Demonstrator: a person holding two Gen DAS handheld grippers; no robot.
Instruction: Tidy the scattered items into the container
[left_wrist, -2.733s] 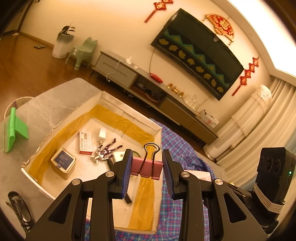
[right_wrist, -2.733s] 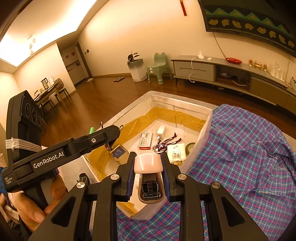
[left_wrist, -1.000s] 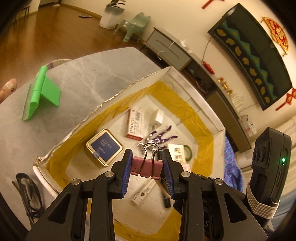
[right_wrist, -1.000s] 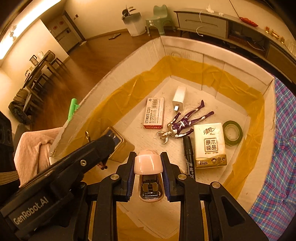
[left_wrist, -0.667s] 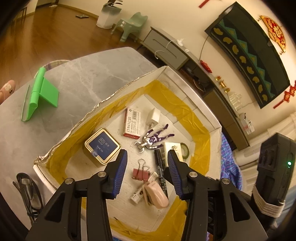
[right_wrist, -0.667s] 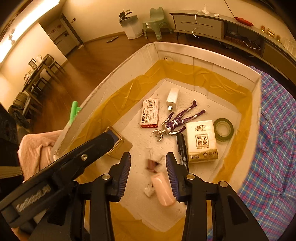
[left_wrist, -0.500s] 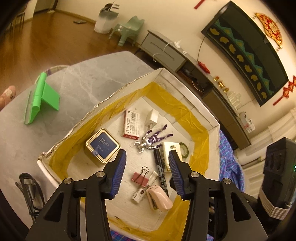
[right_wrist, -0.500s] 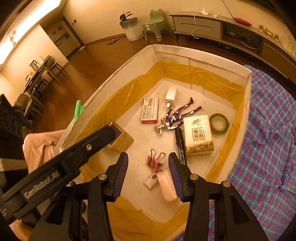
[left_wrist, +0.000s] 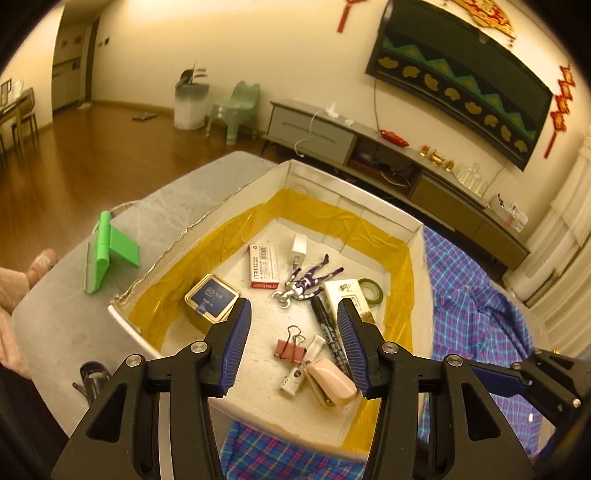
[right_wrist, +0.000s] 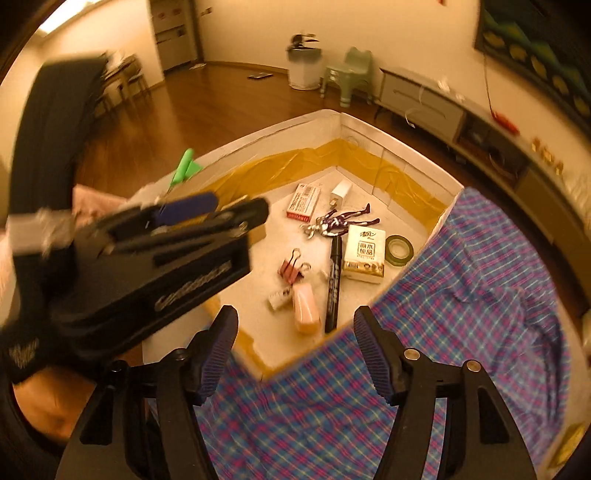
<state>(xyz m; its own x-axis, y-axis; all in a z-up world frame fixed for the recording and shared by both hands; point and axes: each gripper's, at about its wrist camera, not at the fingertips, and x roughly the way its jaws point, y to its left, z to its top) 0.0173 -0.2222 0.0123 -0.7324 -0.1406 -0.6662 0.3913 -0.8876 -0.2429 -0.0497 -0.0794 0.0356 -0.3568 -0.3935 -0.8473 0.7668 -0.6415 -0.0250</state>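
Both claws, left (left_wrist: 293, 341) and right (right_wrist: 295, 350), gape empty over one box (left_wrist: 376, 212) holding one binder clip (left_wrist: 290, 349).

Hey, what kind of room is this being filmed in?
Most likely a home living room. A long low media cabinet runs along the wall under a dark wall hanging, red Chinese knot decorations hang beside it, and a small green child's chair stands on the wood floor.

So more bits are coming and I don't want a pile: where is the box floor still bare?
Bare floor lies in the box between the tin and binder clip, running to the near wall. Crowded: around the figure, marker and stapler.
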